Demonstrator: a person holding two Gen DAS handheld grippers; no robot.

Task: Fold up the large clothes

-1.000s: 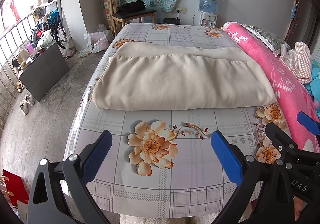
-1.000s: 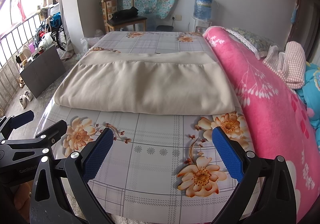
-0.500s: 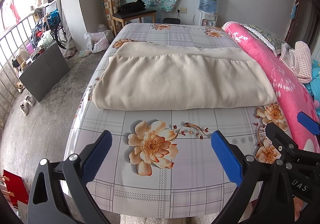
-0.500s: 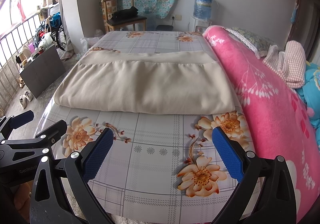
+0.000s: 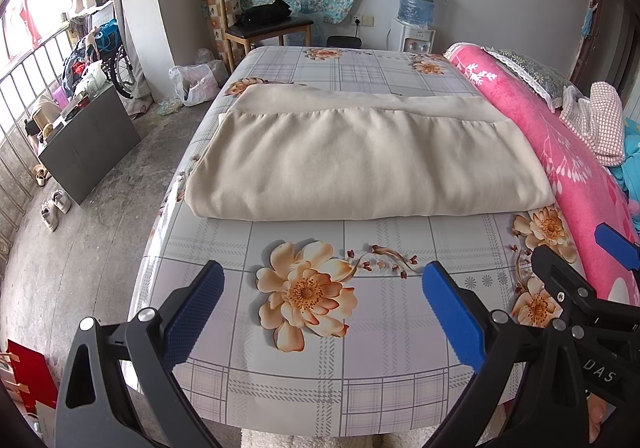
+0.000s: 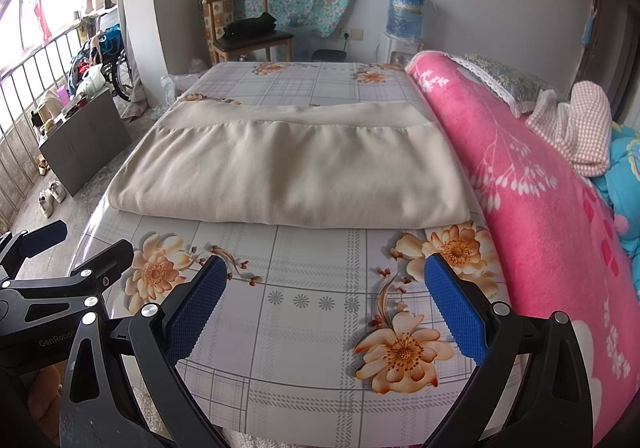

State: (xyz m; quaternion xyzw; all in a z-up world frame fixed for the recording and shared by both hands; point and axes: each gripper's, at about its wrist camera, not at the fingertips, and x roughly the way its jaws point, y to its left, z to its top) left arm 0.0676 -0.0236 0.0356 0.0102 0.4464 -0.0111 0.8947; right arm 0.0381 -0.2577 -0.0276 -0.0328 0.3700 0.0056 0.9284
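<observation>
A large beige cloth (image 5: 360, 159) lies folded flat across the middle of the bed (image 5: 360, 388); it also shows in the right wrist view (image 6: 292, 175). My left gripper (image 5: 320, 308) is open and empty, held over the bed's near end, short of the cloth's near folded edge. My right gripper (image 6: 322, 304) is open and empty, beside the left one, also short of the cloth. The right gripper's arm shows at the right of the left wrist view (image 5: 580, 296); the left gripper's arm shows at the left of the right wrist view (image 6: 60, 288).
A rolled pink blanket (image 6: 540, 207) runs along the bed's right side, with a checked cloth (image 6: 580, 127) and pillow on it. A wooden chair (image 5: 264, 23) and water dispenser (image 5: 414, 19) stand beyond the bed. A grey cabinet (image 5: 84, 143) and shoes stand on the floor left.
</observation>
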